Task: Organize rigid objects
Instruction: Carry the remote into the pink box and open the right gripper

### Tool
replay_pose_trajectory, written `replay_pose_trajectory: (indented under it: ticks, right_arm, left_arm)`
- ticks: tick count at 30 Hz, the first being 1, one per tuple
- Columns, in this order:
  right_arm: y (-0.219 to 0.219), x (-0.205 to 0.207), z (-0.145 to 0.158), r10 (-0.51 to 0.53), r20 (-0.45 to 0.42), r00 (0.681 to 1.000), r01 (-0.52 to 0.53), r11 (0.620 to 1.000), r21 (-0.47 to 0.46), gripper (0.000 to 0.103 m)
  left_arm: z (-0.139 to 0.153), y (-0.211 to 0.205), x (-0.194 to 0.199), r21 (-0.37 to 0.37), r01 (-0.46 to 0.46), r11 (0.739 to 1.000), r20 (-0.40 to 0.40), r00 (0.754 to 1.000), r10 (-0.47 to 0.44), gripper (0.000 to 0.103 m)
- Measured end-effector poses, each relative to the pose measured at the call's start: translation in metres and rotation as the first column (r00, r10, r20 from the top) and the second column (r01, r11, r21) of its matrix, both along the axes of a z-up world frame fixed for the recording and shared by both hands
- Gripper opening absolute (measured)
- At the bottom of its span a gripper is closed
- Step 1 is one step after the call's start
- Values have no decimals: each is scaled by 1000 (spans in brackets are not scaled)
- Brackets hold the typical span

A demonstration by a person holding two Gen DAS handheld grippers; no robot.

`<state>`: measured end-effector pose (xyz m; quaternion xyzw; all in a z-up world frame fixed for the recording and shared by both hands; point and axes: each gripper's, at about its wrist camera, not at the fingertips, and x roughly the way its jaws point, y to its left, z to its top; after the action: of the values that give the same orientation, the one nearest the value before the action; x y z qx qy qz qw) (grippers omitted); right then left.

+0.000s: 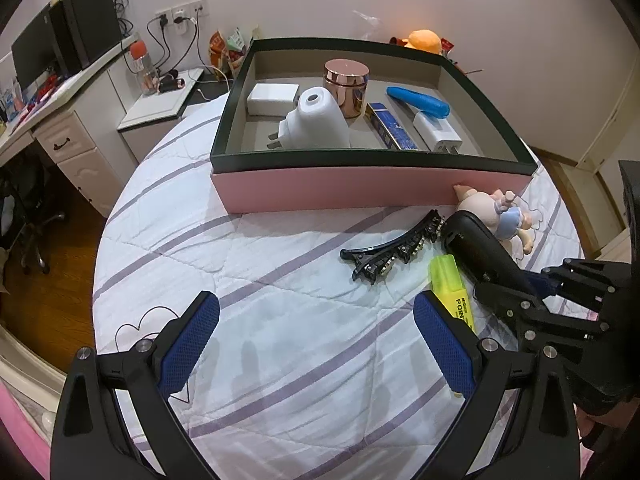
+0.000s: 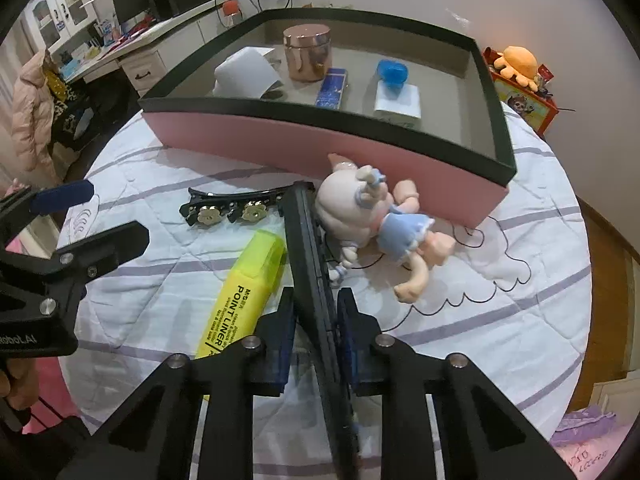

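Observation:
A pink box with a dark rim [image 1: 372, 188] [image 2: 320, 148] stands on the bed and holds several items: a white plug, a copper jar [image 1: 346, 86], a blue case and a white charger. In front of it lie a black hair clip [image 1: 394, 246] [image 2: 236, 210], a yellow highlighter [image 1: 450, 284] [image 2: 248, 288], a doll [image 1: 496, 210] [image 2: 380, 220] and a flat black device [image 1: 484, 254] [image 2: 310, 272]. My right gripper [image 2: 316, 304] is shut on the black device's near end. My left gripper [image 1: 316, 328] is open and empty above the quilt, left of the highlighter.
The white quilt with purple stripes [image 1: 280, 280] covers the bed. A desk with drawers [image 1: 72, 144] and a nightstand [image 1: 160, 108] stand at the left. An orange plush [image 2: 518, 62] sits behind the box.

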<state>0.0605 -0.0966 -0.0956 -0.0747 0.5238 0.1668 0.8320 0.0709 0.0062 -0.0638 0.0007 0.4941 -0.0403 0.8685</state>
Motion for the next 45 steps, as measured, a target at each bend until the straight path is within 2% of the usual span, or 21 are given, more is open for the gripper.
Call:
replay_pose_trajectory:
  ticks: [9, 15, 20, 26, 31, 36, 40, 45]
  right_arm:
    - [0, -12, 25, -7, 43, 999, 5, 999, 42, 18]
    - [6, -11, 54, -21, 98, 995, 12, 996, 84, 18]
    - [3, 13, 78, -65, 146, 987, 46, 991, 125, 18]
    - [-8, 65, 93, -114, 158, 981, 83, 979, 186, 18]
    - [-11, 97, 97, -121, 153, 981, 86, 973, 215, 17]
    - [-26, 130, 95, -169, 152, 974, 134, 967, 215, 17]
    - [-43, 155, 77, -214, 118, 970, 188, 961, 202, 17]
    - [-46, 181, 45, -225, 61, 972, 215, 966, 141, 17]
  left_arm:
    - [8, 3, 5, -5, 0, 1000, 13, 1000, 0, 99]
    - [31, 4, 14, 4, -1, 1000, 60, 998, 1, 99]
    - [55, 13, 39, 24, -30, 999, 115, 993, 27, 99]
    - [68, 21, 80, 14, -45, 999, 143, 989, 43, 99]
    - [72, 19, 102, 4, -36, 999, 154, 987, 35, 99]
    - [68, 19, 119, -10, -31, 999, 149, 988, 33, 99]
    - [59, 18, 126, -13, -30, 999, 134, 990, 32, 99]
    - [51, 18, 132, -12, -32, 999, 117, 993, 33, 99]
